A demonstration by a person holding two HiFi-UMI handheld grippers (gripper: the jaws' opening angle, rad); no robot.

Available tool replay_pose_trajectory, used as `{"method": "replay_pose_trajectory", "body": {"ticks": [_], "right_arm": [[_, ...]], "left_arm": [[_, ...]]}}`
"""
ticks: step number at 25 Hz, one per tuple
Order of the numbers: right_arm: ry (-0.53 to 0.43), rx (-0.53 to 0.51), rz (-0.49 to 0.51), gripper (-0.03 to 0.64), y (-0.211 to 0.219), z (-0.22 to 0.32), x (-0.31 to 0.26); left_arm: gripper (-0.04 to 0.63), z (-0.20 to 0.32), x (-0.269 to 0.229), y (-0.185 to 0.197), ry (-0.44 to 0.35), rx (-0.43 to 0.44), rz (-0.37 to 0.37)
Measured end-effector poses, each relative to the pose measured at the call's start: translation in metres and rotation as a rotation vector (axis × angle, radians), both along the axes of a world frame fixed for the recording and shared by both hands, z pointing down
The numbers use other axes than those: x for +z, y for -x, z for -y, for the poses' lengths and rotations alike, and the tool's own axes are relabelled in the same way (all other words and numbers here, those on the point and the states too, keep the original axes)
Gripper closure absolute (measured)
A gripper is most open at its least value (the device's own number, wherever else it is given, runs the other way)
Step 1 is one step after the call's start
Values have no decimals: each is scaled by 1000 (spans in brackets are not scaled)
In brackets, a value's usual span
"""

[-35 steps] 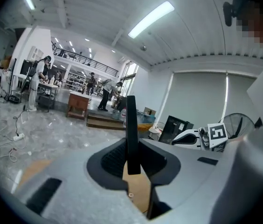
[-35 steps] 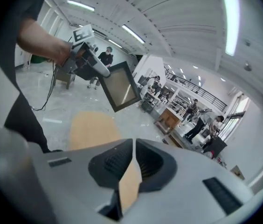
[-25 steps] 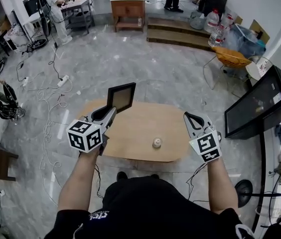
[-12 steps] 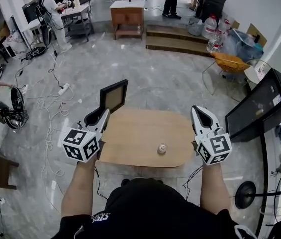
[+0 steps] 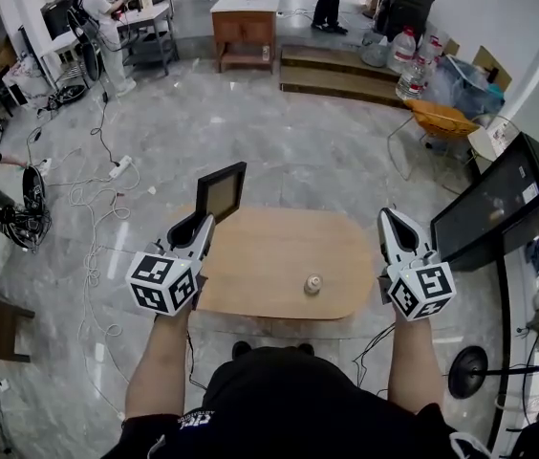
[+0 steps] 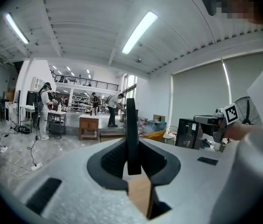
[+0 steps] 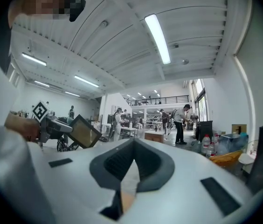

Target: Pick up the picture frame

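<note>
The picture frame [image 5: 220,193], black-rimmed with a brown panel, hangs upright in the air over the far left edge of the oval wooden table [image 5: 269,251]. My left gripper [image 5: 203,228] is shut on its lower edge. In the left gripper view the frame [image 6: 131,129] stands edge-on between the jaws. My right gripper [image 5: 392,222] hovers over the table's right end, shut with nothing in it. From the right gripper view [image 7: 132,149] the jaws meet, and the frame [image 7: 85,131] shows at the left, held by the other gripper.
A small pale knob-like object [image 5: 313,283] sits on the table near its front edge. A black cabinet [image 5: 499,204] stands at the right, an orange chair [image 5: 441,113] behind it. Cables [image 5: 97,189] trail over the floor at the left. People work at desks far back.
The left gripper has carried the frame a little to the left, off the table. The right gripper has risen, rolled and drifted right, staying shut.
</note>
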State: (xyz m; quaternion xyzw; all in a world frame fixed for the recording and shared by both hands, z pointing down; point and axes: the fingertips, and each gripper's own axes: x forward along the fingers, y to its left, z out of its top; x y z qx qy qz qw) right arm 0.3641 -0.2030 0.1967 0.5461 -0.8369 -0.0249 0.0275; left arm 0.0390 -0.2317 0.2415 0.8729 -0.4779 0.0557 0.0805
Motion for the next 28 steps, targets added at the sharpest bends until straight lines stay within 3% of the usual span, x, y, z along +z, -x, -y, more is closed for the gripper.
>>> {"method": "replay_pose_trajectory", "body": {"ticks": [7,13,28], "right_arm": [[3,-26,-9,614,13,1,-4],[19,-44,-13,614,19,1,3],[32,-47,-8,615,11,3,11]], "left_arm": [[523,6,-12,-3,-6,31,-36],[525,9,7,-22,39,59,-75],[525,11,12,-26,19,73,-3]]}}
